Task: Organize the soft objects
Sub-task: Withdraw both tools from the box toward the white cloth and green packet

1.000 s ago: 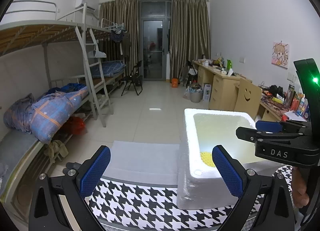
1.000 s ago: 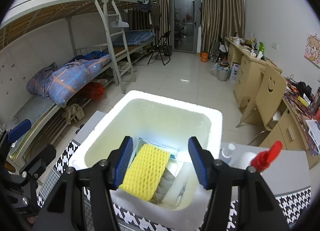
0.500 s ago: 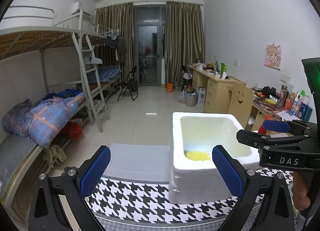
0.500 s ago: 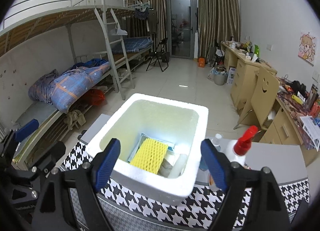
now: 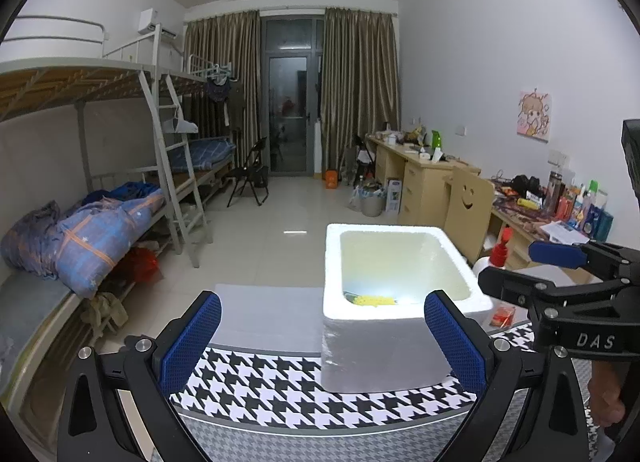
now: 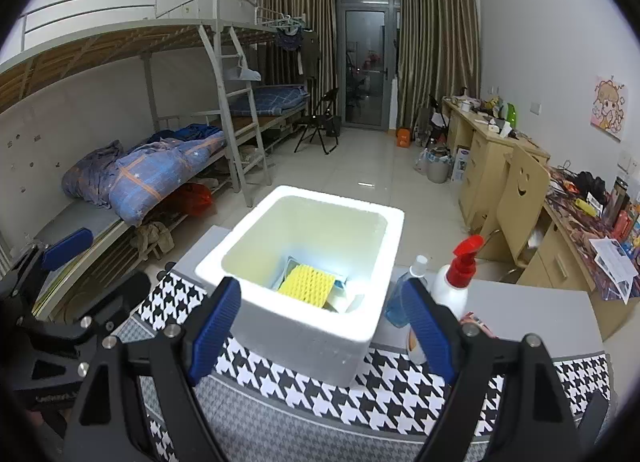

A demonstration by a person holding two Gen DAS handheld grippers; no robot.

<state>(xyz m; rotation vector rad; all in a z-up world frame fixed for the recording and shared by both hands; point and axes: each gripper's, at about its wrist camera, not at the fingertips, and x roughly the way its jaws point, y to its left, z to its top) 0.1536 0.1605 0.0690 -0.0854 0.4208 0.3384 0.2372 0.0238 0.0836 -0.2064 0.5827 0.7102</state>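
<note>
A white foam box [image 6: 360,217] [image 5: 332,326] stands on the houndstooth cloth [image 6: 280,370] [image 5: 280,386]. Inside it a yellow waffle sponge [image 6: 307,286] [image 5: 374,299] lies on other soft items, partly hidden by the box wall. My right gripper [image 6: 320,326] hangs open in front of the box, above the cloth, with nothing between its blue pads. My left gripper [image 5: 320,342] is also open and empty, to the left and in front of the box. In the left wrist view the right gripper [image 5: 560,262] appears from the side at the far right.
A white spray bottle with a red trigger [image 6: 456,282] [image 5: 500,252] and a clear bottle of blue liquid [image 6: 404,294] stand right of the box. Bunk beds [image 6: 160,165] line the left wall, desks [image 6: 500,157] the right. A grey mat [image 5: 268,314] lies beyond the cloth.
My right gripper opened wide, left the yellow sponge in the box and drew back and up. My left gripper also pulled back, so the box looks smaller in both views.
</note>
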